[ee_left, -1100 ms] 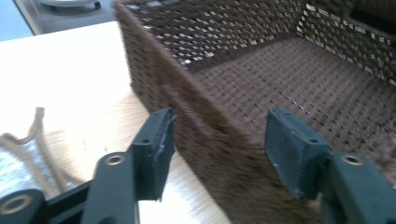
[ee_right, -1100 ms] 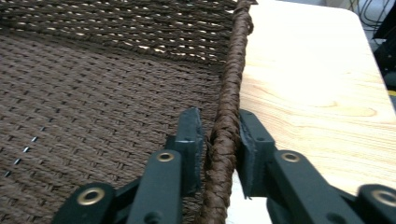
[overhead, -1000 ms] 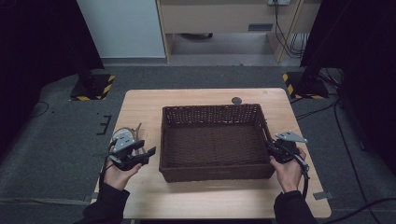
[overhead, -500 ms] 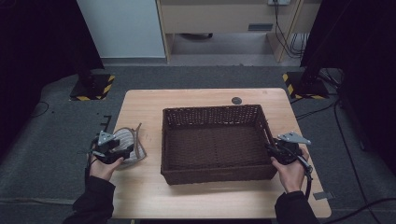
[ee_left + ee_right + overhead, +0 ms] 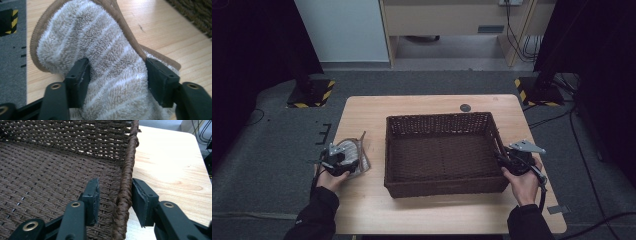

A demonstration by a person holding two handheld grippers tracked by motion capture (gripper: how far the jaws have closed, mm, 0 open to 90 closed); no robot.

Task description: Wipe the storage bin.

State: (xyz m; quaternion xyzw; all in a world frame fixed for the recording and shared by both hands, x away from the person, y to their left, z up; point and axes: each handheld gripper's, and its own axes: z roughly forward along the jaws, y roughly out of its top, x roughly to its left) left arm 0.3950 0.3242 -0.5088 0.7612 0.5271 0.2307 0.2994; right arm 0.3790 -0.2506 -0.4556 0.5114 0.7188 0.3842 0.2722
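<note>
A brown woven basket [image 5: 439, 118] stands in the middle of the wooden table [image 5: 432, 212]. To its left lies a beige striped towel [image 5: 357, 149] with a brown hem. My left gripper [image 5: 343, 159] is lowered over it. In the left gripper view its jaws [image 5: 116, 66] straddle a hump of the towel [image 5: 110, 45]; they have just been closing, and the pads rest against the pile without a clear squeeze. My right gripper [image 5: 501, 159] is at the basket's right wall. Its jaws [image 5: 115, 182] have come apart and stand open on either side of the rim [image 5: 127, 170], with a gap on both sides.
A small dark round disc [image 5: 465, 107] lies on the table behind the basket. Two black stands with yellow-striped bases [image 5: 309, 95] [image 5: 537, 92] stand on the floor beyond the table's far corners. The towel lies close to the table's left edge.
My left hand has left the basket's left wall, moved left and down, and now sits on the towel. The right hand has stayed at the right rim.
</note>
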